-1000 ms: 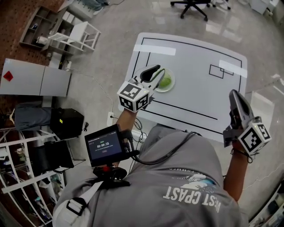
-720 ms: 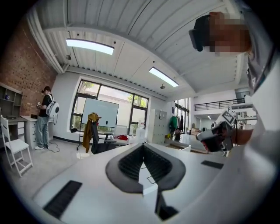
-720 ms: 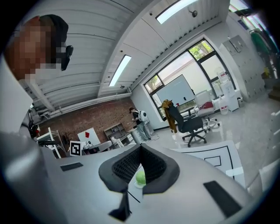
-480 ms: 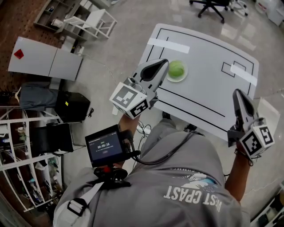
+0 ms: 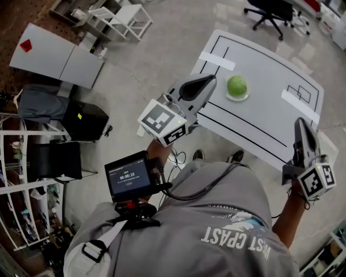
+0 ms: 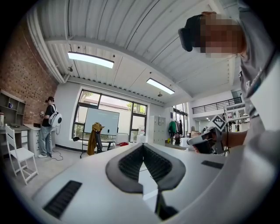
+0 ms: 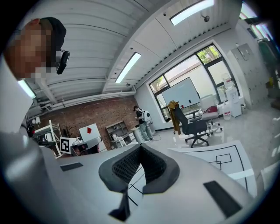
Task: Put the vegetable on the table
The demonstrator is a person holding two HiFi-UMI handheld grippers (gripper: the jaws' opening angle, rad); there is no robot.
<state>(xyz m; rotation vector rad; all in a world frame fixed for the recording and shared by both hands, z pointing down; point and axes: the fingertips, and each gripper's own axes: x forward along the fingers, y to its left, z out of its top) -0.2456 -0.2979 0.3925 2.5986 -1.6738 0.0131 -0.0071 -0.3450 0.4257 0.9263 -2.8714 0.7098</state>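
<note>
A round green vegetable [image 5: 237, 85] lies on a small white plate [image 5: 238, 97] on the white table [image 5: 259, 121] marked with black lines. My left gripper [image 5: 210, 81] hovers over the table's left edge, a short way left of the vegetable and apart from it. Its jaws are shut and empty, the pads meeting in the left gripper view [image 6: 142, 148]. My right gripper [image 5: 300, 123] hangs off the table's near right corner, also shut with nothing in it [image 7: 140, 148]. Each gripper view looks level across the room, so the vegetable is hidden there.
Tape strips [image 5: 217, 60] lie on the table. A black office chair [image 5: 270, 11] stands beyond it. White shelves and a chair [image 5: 121, 13] and a black case [image 5: 84, 121] sit on the floor at left. A person [image 6: 47, 127] stands far off.
My left gripper has pulled back from the vegetable on the plate, risen and shut empty. The right gripper has drifted toward the table's corner. The vegetable stays on the plate.
</note>
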